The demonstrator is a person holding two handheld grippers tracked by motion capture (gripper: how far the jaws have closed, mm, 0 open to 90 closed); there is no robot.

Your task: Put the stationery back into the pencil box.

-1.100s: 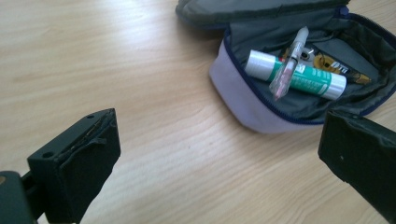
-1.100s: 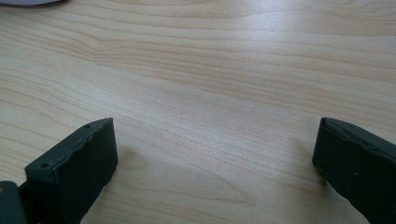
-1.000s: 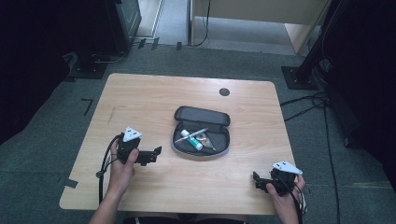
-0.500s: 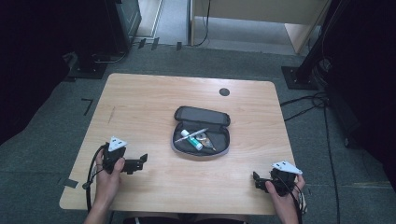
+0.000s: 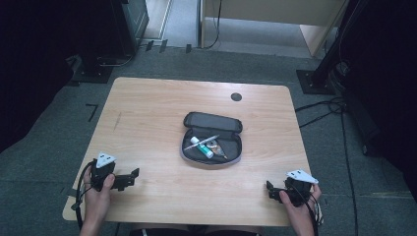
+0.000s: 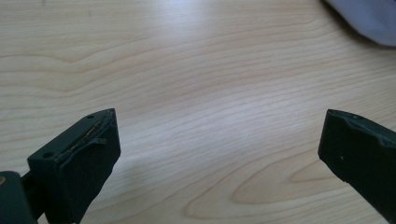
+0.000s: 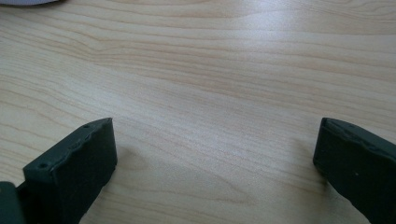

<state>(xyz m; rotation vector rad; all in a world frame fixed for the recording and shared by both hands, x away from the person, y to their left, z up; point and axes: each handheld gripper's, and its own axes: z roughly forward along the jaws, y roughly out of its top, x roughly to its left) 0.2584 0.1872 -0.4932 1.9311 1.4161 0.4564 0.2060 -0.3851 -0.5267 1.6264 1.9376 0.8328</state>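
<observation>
Since the earlier pictures, the left gripper (image 5: pixel 129 178) has drawn back from beside the pencil case (image 5: pixel 212 140) to the near left corner of the wooden table (image 5: pixel 147 113); the right gripper (image 5: pixel 273 191) has stayed at the near right corner. Each is held in one of the person's hands, the left hand (image 5: pixel 98 194) and the right hand (image 5: pixel 297 206) coming in from the bottom edge.

Both grippers sit close to the table's near edge, well apart from each other, with a broad stretch of bare wood between them and up to the case. In the left gripper view, the two black jaws stand wide apart over bare wood grain, and a pale grey edge of the case (image 6: pixel 369 18) shows at the top right corner. In the right gripper view, the jaws are likewise wide apart with nothing between them.

The dark case lies open at the table's middle, holding a white tube (image 5: pixel 201 146) and a pen (image 5: pixel 201 141). A small black round cap (image 5: pixel 236 97) sits near the far edge. Cables (image 5: pixel 324 110) trail over the grey floor at the right.
</observation>
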